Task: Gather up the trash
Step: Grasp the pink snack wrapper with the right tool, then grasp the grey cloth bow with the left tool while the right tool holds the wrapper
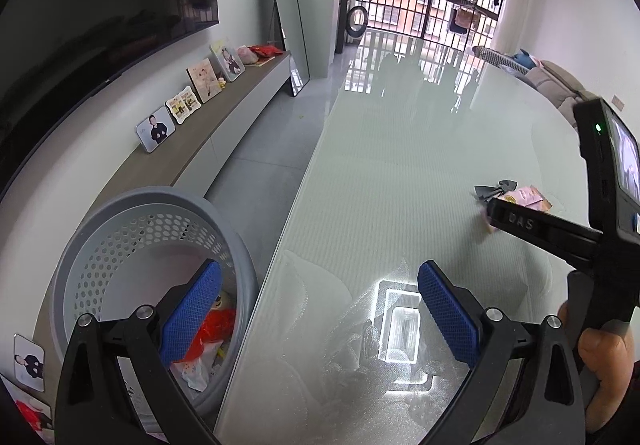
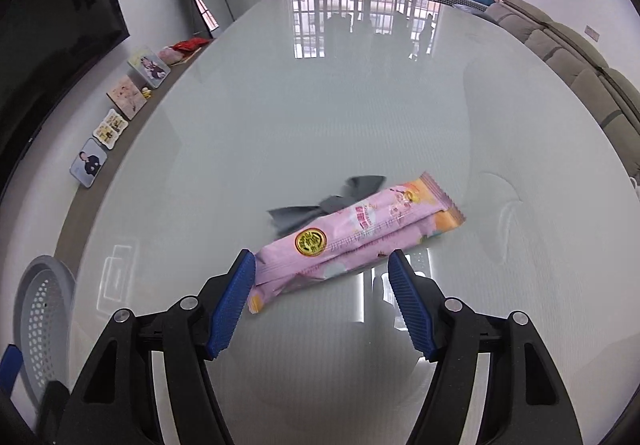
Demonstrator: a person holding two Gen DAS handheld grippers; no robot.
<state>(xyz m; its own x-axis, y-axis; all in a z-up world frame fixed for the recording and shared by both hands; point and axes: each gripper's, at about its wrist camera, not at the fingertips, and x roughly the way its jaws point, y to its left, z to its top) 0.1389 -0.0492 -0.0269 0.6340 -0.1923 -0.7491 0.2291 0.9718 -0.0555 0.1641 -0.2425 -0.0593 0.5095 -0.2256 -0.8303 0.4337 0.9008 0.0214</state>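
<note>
On the glossy white table [image 2: 500, 117]: long pink crinkly plastic snack wrapper [image 2: 352, 241] lies flat | my right fingers [image 2: 322, 299] apart, straddling its near end | light, slippery, soft; I'd pinch across the width | left fingers [image 1: 318, 319] apart, empty

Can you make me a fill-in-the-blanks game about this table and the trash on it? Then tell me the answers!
1. The long snack wrapper on the glass table is mostly ____ in colour.
2. The crumpled scrap lying beside the wrapper is ____.
3. The right gripper has its jaws ____, one on each side of the wrapper's near end.
4. The grey basket beside the table has a wall full of small round ____.

Answers: pink; grey; open; holes
</note>
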